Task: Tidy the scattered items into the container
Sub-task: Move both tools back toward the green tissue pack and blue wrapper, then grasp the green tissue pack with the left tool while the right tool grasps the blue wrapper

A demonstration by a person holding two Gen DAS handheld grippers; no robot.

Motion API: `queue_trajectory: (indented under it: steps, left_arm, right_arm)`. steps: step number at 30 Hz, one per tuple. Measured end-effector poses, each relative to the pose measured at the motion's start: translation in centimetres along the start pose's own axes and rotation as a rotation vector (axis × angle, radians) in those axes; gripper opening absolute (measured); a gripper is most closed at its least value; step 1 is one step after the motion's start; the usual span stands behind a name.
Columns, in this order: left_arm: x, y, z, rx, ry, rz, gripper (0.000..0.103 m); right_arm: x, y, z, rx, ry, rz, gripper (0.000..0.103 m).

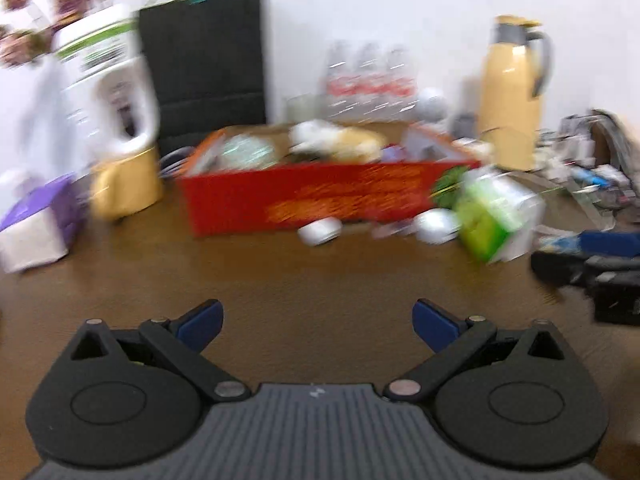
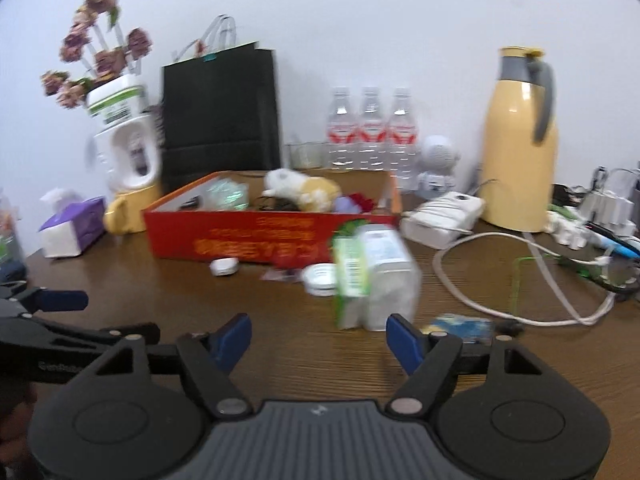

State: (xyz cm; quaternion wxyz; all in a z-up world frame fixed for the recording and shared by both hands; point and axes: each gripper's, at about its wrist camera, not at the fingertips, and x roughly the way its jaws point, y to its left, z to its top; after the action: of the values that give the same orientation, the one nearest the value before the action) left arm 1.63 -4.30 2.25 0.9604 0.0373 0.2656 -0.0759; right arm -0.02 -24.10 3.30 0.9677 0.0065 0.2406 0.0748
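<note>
Nearest the left wrist camera, the left gripper [image 1: 318, 326] hangs over bare brown table [image 1: 280, 280] with its blue-tipped fingers spread wide and nothing between them. The right gripper [image 2: 319, 342] is likewise parted over the wood, its jaws empty; no earlier view is at hand to compare. Just ahead of its right finger stands a green-and-white carton [image 2: 370, 276], tilted slightly, and a small blue-and-yellow packet [image 2: 460, 326] lies flat beside that finger. A little further on, scattered on the table in front of the container, are a round white lid [image 2: 320, 278], a small white oval case [image 2: 224, 266] and some dark reddish scrap [image 2: 280, 274] too blurred to name. Behind them sits the red box [image 2: 248, 240] — the container — open-topped and already holding a white-and-tan plush toy [image 2: 300, 188], a greenish packet [image 2: 224, 194] and other small things. To its left are a purple tissue box [image 2: 72, 226] and a white appliance on a yellow base [image 2: 128, 168]; to its right, a white adapter [image 2: 440, 216] with a pale cable [image 2: 480, 300] looping across the table. Against the wall stand a black paper bag [image 2: 220, 112], three water bottles [image 2: 370, 128], a small white robot figure [image 2: 438, 166] and a tall yellow thermos jug [image 2: 520, 140] — with dried flowers [image 2: 96, 40] at far left.
</note>
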Motion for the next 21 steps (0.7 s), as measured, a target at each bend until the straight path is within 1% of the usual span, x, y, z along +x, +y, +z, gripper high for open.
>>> queue_trajectory:
  steps: [3, 6, 8, 10, 11, 12, 13, 14, 15, 16, 17, 18, 19, 21]
  left_arm:
    - [1.6, -3.2, 1.4, 0.072, -0.053, -0.078, 0.103]
    - [3.4, -6.7, 2.5, 0.143, -0.086, -0.140, 0.103]
    - [4.5, -9.0, 3.2, 0.198, -0.102, -0.161, 0.103]
    - [5.7, -10.9, 3.5, 0.240, -0.112, -0.164, 0.103]
    - [6.3, -11.4, 3.5, 0.252, -0.112, -0.160, 0.101]
    - [6.8, -11.7, 3.5, 0.257, -0.104, -0.158, 0.093]
    - [7.3, -11.7, 3.6, 0.253, -0.089, -0.163, 0.081]
    - [7.8, -11.4, 3.7, 0.234, -0.068, -0.175, 0.075]
    - [8.0, -10.8, 3.7, 0.201, -0.047, -0.199, 0.066]
    - [8.2, -10.3, 3.6, 0.165, -0.027, -0.227, 0.054]
    - [8.2, -9.9, 3.6, 0.139, -0.010, -0.253, 0.048]
    - [8.3, -9.6, 3.5, 0.131, 0.003, -0.281, 0.033]
    - [8.4, -9.4, 3.4, 0.135, 0.009, -0.293, 0.027]
    - [8.3, -9.2, 3.3, 0.139, 0.003, -0.263, 0.019]
  right_arm:
    - [-0.2, -2.4, -0.4, 0.032, 0.014, -0.066, 0.073]
    - [-0.7, -5.2, -0.8, 0.095, 0.014, -0.107, 0.073]
    - [-0.9, -6.6, -0.9, 0.123, 0.015, -0.122, 0.074]
    - [-0.7, -7.7, -0.9, 0.151, 0.029, -0.129, 0.074]
    - [-0.5, -8.3, -1.0, 0.172, 0.037, -0.121, 0.073]
    - [0.0, -8.8, -1.0, 0.194, 0.044, -0.112, 0.073]
    - [0.5, -9.0, -1.1, 0.208, 0.054, -0.100, 0.073]
    - [1.0, -9.3, -1.1, 0.223, 0.064, -0.088, 0.073]
    - [1.6, -9.5, -1.1, 0.236, 0.071, -0.076, 0.073]
    - [2.0, -9.6, -1.1, 0.243, 0.074, -0.070, 0.073]
    - [2.5, -9.7, -1.1, 0.250, 0.078, -0.063, 0.073]
    - [3.0, -9.8, -1.1, 0.255, 0.085, -0.057, 0.073]
    - [3.4, -9.8, -1.0, 0.261, 0.094, -0.054, 0.073]
    - [4.3, -10.1, -1.0, 0.281, 0.117, -0.044, 0.069]
